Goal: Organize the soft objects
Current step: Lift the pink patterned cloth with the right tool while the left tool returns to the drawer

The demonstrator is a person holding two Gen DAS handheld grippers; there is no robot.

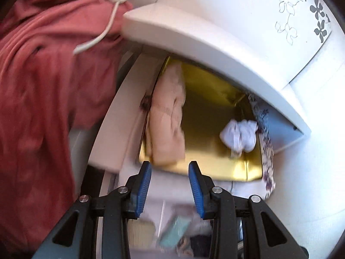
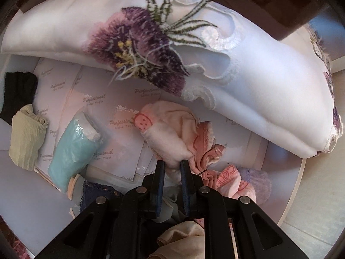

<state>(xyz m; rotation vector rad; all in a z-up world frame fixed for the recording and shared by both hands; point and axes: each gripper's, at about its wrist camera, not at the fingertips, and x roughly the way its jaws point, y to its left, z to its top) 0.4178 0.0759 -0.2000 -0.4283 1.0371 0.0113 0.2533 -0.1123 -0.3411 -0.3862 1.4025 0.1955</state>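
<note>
Left wrist view, going left to right: a person's red garment (image 1: pixel 43 82) fills the left side, with a white cord (image 1: pixel 101 34) hanging across it. Next comes a gold box (image 1: pixel 207 112) sitting under a white shelf (image 1: pixel 194 36). Inside, a folded beige cloth (image 1: pixel 168 118) lies along the box's left wall, and a crumpled white cloth (image 1: pixel 239 136) sits near its right wall. A floral cloth (image 1: pixel 267 151) drapes just beside the box's right edge. The left gripper (image 1: pixel 170 166) hovers in front of the box, its blue pads (image 1: pixel 143 187) parted with nothing between them. This picture is blurred, so the small items below the gripper are hard to make out.

Right wrist view, again from the left: a black cloth (image 2: pixel 19 92) lies at the far edge, touching a cream sock (image 2: pixel 27 136) just below it. Beside that is a teal bundle (image 2: pixel 71 149) in clear wrap. All rest on white sheets (image 2: pixel 97 99) printed with lettering. A dark blue lace piece (image 2: pixel 94 194) shows near the bottom. At the middle, the right gripper (image 2: pixel 172 164) is clamped on a pink cloth (image 2: pixel 170 129) with a red print, pinching its lower fold. A lilac cloth (image 2: pixel 258 183) lies to the right. Above everything, a white embroidered cloth (image 2: pixel 258 90) with a purple flower spans the scene.
</note>
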